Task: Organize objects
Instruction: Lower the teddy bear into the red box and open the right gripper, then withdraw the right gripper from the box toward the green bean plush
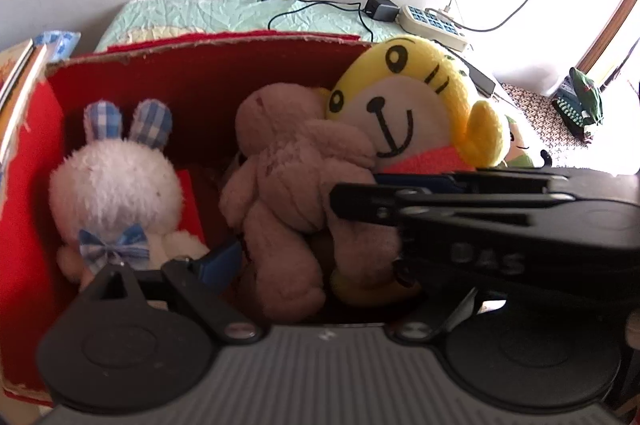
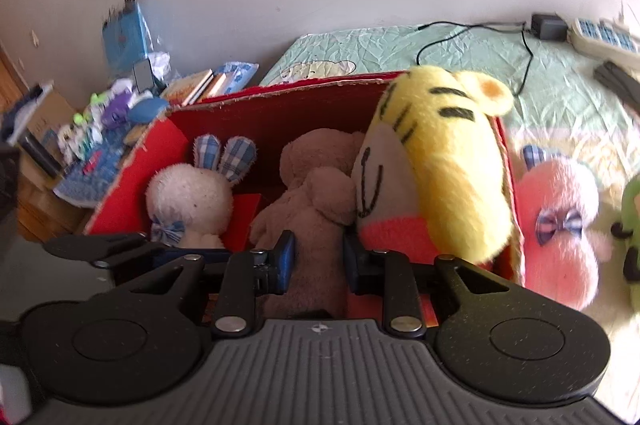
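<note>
A red cardboard box (image 1: 200,45) (image 2: 300,89) holds three plush toys. A white rabbit (image 1: 116,185) (image 2: 188,197) with blue checked ears sits at its left. A brown bear (image 1: 288,177) (image 2: 312,193) lies in the middle. A yellow tiger (image 1: 400,105) (image 2: 448,165) leans against the right wall. My right gripper (image 2: 318,257) is shut on the brown bear's lower part; it reaches in from the right in the left wrist view (image 1: 356,187). My left gripper (image 1: 328,261) stands open around the bear's body, its right finger hidden behind the right gripper.
A pink plush (image 2: 560,209) and a green plush (image 2: 632,217) lie outside the box on the right. The box stands on a green quilt (image 2: 400,49) with a power strip (image 2: 604,37), adapter and cable behind. Books (image 2: 196,85) and clutter lie left.
</note>
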A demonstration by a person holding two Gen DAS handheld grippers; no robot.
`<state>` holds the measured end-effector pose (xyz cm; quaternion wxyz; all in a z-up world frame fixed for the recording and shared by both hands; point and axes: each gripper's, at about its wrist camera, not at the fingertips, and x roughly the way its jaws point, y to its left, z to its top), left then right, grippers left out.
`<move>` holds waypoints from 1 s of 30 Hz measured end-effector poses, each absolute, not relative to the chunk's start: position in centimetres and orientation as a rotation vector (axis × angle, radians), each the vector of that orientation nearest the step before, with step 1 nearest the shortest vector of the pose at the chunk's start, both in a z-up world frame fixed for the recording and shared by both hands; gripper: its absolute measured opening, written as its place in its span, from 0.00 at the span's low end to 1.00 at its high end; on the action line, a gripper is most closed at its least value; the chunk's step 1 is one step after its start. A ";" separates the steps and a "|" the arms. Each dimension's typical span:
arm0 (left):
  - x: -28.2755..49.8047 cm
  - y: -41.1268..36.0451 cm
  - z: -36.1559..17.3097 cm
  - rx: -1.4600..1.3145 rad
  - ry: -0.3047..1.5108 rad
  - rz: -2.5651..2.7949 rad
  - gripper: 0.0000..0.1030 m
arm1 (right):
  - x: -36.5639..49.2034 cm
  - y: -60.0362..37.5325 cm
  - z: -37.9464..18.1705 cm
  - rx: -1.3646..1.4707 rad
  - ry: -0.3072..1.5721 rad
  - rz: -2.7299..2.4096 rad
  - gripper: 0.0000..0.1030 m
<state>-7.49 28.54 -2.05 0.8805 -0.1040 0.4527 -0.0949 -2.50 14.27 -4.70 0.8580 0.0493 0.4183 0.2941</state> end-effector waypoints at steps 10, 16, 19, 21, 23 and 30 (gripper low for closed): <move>-7.0 27.8 -2.2 -0.233 0.974 -0.191 0.86 | -2.7 12.1 -5.1 0.252 0.897 0.609 0.20; -7.3 27.3 -2.0 -0.217 0.972 -0.165 0.86 | -3.0 11.9 -5.2 0.244 0.879 0.610 0.20; -7.5 27.2 -1.9 -0.214 0.970 -0.153 0.86 | -3.1 11.7 -5.2 0.254 0.877 0.609 0.19; -7.6 27.0 -1.9 -0.211 0.969 -0.144 0.86 | -3.1 11.5 -5.2 0.262 0.875 0.609 0.19; -7.7 26.9 -1.8 -0.206 0.967 -0.135 0.86 | -3.3 11.4 -5.2 0.266 0.871 0.606 0.17; -7.9 26.3 -1.4 -0.166 0.961 -0.099 0.86 | -3.7 10.9 -5.0 0.275 0.850 0.593 0.15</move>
